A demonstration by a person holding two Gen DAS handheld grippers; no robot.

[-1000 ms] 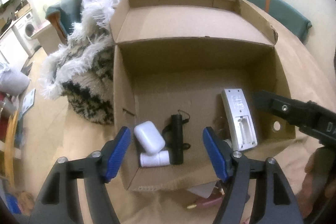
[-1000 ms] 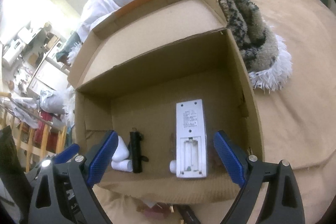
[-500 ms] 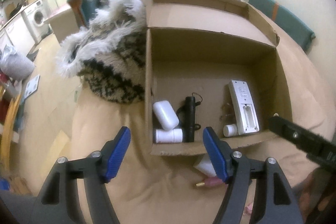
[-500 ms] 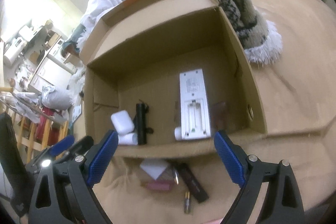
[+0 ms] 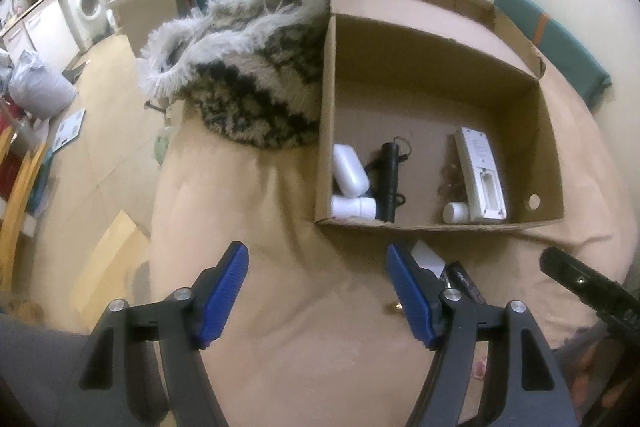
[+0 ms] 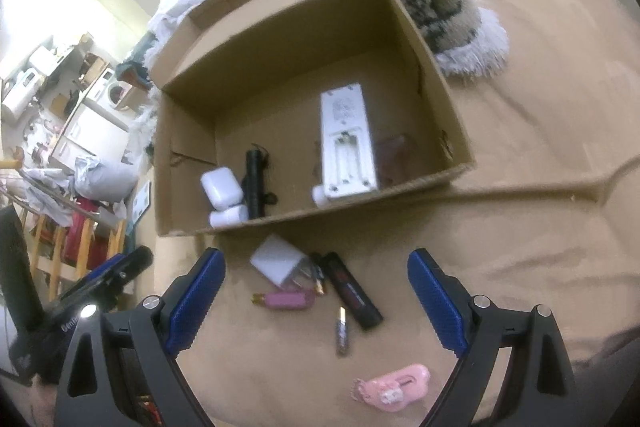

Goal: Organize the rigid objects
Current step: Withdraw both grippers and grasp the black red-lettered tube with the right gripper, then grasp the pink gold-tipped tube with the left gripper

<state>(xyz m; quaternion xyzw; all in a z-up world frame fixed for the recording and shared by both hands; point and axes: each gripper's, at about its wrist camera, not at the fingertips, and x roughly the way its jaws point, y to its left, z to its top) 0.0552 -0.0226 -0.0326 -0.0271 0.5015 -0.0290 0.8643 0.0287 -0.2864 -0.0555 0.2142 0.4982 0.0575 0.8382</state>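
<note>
Both claws, L (image 5: 318, 291) & R (image 6: 316, 301), spread, empty; 6 items before box (image 6: 340, 209) edge.

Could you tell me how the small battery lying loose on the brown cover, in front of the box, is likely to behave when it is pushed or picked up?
The battery is a thin cylinder lying on its side, so a nudge would probably roll it. The brown cover looks soft and creased, which may stop it. Its smooth casing might slip between the fingers of the right hand-held gripper.
</note>
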